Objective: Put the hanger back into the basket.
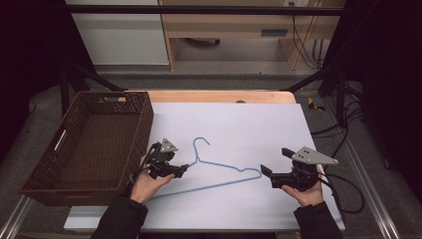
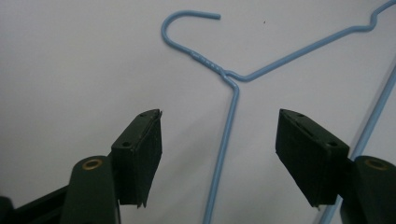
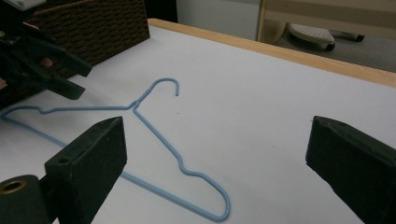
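Note:
A light blue wire hanger [image 1: 224, 166] lies flat on the white sheet, hook pointing away from me. My left gripper [image 1: 184, 170] hovers low over the hanger's left arm, just below the neck. In the left gripper view that wire [image 2: 232, 107] runs up between the two spread jaws of the left gripper [image 2: 218, 116], and neither pad touches it. My right gripper [image 1: 273, 160] is held open beside the hanger's right end, with nothing between its jaws. The right gripper view looks across the hanger [image 3: 159, 133] through the wide-open right gripper [image 3: 217, 123] to the left gripper [image 3: 51, 70].
A dark brown woven basket [image 1: 144, 119] stands at the left, close to my left hand, and seems to hold nothing. The white sheet [image 1: 259, 124] covers the wooden table [image 1: 224, 96]. Black cables trail off the right side.

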`<state>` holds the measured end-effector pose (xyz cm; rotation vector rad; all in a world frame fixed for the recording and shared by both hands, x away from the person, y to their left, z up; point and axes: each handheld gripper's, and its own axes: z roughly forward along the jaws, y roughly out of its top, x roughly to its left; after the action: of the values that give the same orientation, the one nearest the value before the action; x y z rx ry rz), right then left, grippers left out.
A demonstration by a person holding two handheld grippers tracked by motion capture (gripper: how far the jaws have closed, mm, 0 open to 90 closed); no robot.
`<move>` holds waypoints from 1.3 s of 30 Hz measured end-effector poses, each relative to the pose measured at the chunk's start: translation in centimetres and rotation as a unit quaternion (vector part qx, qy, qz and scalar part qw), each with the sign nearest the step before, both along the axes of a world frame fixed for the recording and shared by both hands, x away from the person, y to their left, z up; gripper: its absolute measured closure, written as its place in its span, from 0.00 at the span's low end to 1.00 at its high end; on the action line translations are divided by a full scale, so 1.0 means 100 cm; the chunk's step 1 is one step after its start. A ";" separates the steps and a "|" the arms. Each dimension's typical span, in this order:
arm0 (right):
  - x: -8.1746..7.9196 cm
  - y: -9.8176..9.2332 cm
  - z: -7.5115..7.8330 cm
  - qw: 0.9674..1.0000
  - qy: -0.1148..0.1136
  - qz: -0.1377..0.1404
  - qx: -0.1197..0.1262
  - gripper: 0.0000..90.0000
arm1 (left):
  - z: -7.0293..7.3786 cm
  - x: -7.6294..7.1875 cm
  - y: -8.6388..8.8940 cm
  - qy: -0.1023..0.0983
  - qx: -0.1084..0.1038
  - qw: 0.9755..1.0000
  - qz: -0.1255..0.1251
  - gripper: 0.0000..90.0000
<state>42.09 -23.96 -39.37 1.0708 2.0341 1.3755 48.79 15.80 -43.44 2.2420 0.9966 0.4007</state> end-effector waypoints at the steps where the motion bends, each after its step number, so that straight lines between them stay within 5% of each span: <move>1: 0.000 0.000 0.000 1.000 0.000 0.000 0.001 0.06 | -0.002 0.001 -0.001 0.002 0.002 1.000 0.000 0.37; 21: 0.001 0.002 -0.002 1.000 0.006 0.003 -0.003 0.06 | -0.024 0.012 -0.011 0.050 0.051 0.997 -0.020 0.73; 39: 0.004 0.004 -0.004 1.000 0.010 0.005 -0.005 0.07 | -0.022 0.012 -0.020 0.063 0.091 0.992 -0.051 0.90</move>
<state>42.53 -23.58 -39.74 1.0739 2.0613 1.3634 50.03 13.76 -45.63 2.4986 0.9364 0.3192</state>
